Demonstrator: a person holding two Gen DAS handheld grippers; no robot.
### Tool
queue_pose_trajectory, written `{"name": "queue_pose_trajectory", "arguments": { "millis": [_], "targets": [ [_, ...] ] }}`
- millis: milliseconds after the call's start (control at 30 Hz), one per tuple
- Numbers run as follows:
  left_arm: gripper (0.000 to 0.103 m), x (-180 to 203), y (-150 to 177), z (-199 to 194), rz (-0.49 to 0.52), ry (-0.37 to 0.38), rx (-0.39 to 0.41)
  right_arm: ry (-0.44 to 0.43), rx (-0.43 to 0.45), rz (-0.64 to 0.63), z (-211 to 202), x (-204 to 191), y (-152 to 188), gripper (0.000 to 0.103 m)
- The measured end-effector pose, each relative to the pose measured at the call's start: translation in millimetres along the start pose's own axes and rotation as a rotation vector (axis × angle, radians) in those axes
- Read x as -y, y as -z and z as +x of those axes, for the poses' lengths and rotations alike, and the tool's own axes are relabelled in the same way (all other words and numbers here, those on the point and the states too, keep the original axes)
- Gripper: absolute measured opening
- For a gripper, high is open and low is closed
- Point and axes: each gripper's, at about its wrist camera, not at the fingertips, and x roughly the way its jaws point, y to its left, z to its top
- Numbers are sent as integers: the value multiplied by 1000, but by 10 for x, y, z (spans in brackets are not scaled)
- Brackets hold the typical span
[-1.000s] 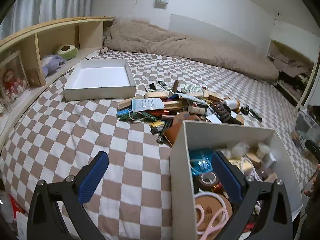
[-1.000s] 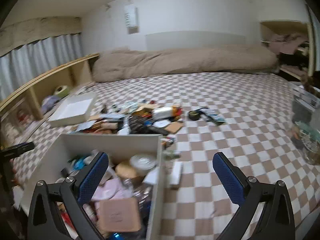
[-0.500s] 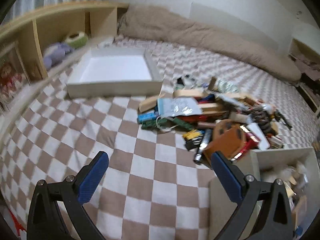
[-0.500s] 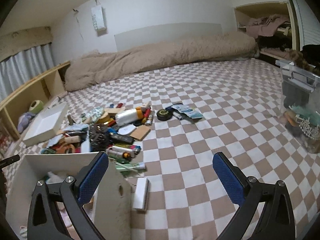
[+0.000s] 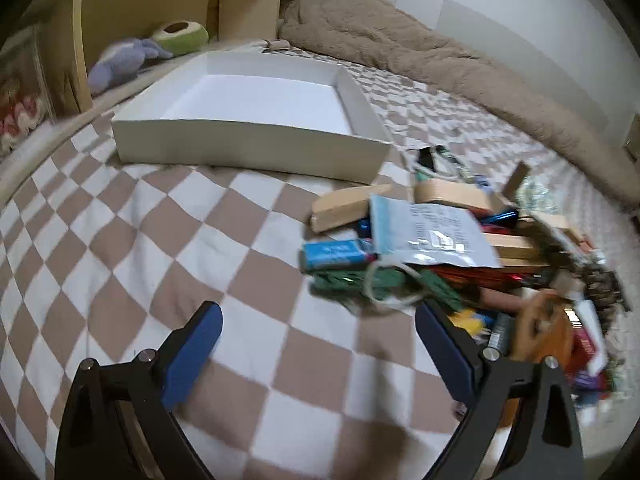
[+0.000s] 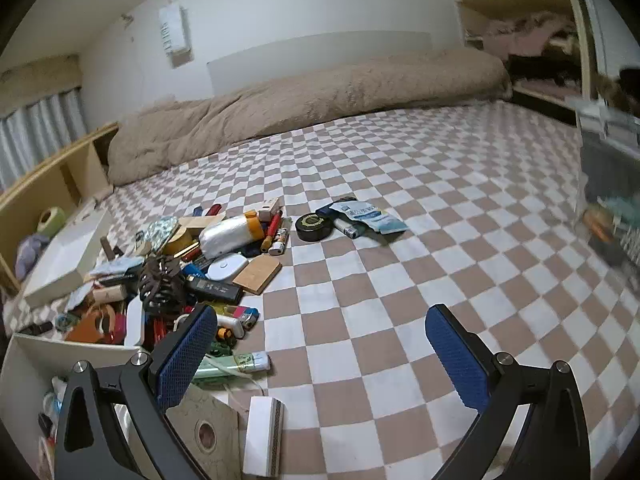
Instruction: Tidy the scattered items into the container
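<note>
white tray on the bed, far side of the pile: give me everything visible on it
The white tray is a shallow, open-topped rectangular box that looks like cardboard, with plain low walls and a bare white floor: nothing lies in it. It sits flat on the checked bedspread, its far side by the wooden shelf. The item pile starts just past its near right corner; contact is unclear.

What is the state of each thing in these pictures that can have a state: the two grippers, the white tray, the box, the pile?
left gripper: jaws closing, nothing between them.
right gripper: open, holds nothing.
white tray: empty, on the checkered bedspread.
white box: open at the top, some items already inside.
pile of small items: still scattered on the bedspread, outside both containers.
</note>
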Motion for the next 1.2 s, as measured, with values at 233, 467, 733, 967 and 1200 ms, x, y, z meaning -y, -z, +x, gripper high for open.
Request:
{"name": "queue_pose_trajectory", "arguments": {
  "millis": [233,467,733,967,1200],
  "targets": [
    [93,23,-48,181,7,-21,-29,24,-17,9,58,81,114,103],
    [95,266,-48,381,112,-198,-53,52,-39,-21,111,71,215,103],
    [95,186,114,243,109,-196,-72,67,-82,-21,210,156,305,103],
    [97,-33,262,57,40,-242,-62,68,-101,-23,239,189,340,103],
    [95,-153,396,-129,30,-257,-47,67,-107,-25,239,192,345,103]
  ]
}}
